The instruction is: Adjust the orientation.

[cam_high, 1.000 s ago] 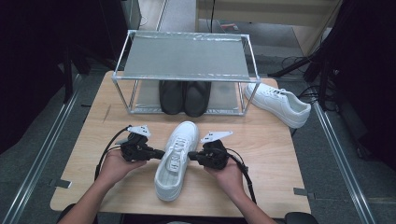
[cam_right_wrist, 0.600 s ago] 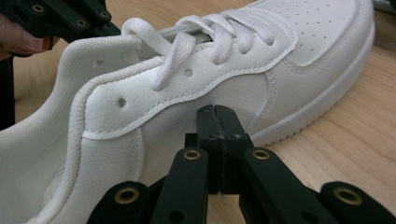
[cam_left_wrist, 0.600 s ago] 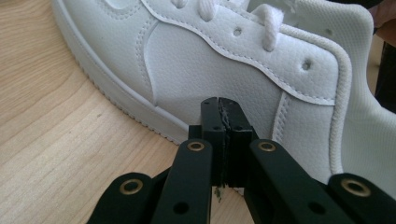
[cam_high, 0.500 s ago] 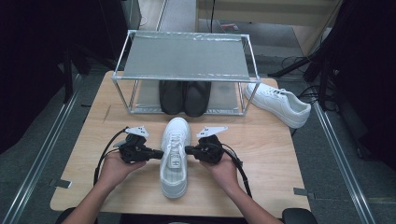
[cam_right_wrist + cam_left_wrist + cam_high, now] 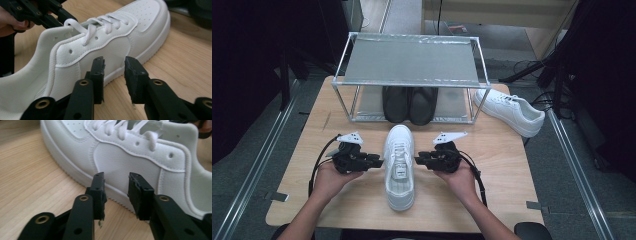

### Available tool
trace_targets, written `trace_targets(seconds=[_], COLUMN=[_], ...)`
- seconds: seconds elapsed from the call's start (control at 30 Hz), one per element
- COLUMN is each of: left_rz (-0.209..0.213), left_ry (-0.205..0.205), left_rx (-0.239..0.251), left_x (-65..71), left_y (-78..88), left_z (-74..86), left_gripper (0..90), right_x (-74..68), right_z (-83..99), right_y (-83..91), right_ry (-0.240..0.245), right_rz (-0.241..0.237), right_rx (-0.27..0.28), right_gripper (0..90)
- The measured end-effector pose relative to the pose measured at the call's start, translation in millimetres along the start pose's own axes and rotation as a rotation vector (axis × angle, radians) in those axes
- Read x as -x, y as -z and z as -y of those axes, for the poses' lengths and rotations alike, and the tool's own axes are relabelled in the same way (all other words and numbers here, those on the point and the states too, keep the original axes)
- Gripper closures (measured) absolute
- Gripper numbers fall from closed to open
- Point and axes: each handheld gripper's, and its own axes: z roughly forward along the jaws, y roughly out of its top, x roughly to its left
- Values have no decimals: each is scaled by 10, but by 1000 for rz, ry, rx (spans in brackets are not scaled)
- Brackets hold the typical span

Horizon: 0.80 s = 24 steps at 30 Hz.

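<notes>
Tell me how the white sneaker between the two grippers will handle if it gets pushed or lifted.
The white sneaker sits flat on its broad sole on the table, so it will probably slide rather than tip. Its smooth side panels look fairly stiff but may be slippery to pinch. The open collar likely flexes more.

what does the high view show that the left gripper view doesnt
High view alone: the metal rack at the table's far side, a pair of black shoes under it, a second white sneaker to the rack's right, and both hands with the left gripper and right gripper flanking the near shoe.

Left gripper view alone: its own black fingers apart, nothing between them, and the sneaker's side stitching and lace holes up close.

Both: the white sneaker lying on the wooden table.
</notes>
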Motion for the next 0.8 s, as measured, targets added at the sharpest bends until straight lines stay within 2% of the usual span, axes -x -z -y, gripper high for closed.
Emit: trace_targets(seconds=[0.03, 0.07, 0.13, 0.2, 0.33, 0.43, 0.5, 0.63, 0.8], left_rz=[-6, -11, -29, -26, -36, -45, -31, -29, -50], left_ry=[4, 9, 8, 10, 15, 6, 6, 4, -6], left_rx=[5, 10, 10, 15, 27, 37, 49, 42, 25], left_x=[-8, -14, -35, -41, -61, -54, -50, -44, -54], left_y=[6, 11, 24, 28, 44, 66, 81, 78, 60], left_z=[1, 5, 14, 16, 12, 7, 4, 2, 4], left_gripper=[569, 543, 525, 492, 452, 463, 462, 453, 440], right_x=[25, 42, 76, 116, 164, 198, 214, 320, 419], right_z=[3, 5, 7, 8, 4, 8, 10, 13, 26], right_y=[77, 112, 175, 231, 307, 385, 404, 515, 622], right_ry=[13, 28, 26, 10, 11, 30, 28, 12, 2], right_rz=[1, 4, 5, 7, 16, 41, 43, 68, 109], right_rx=[26, 37, 50, 62, 70, 78, 80, 92, 96], right_gripper=[619, 613, 610, 610, 600, 580, 581, 581, 581])
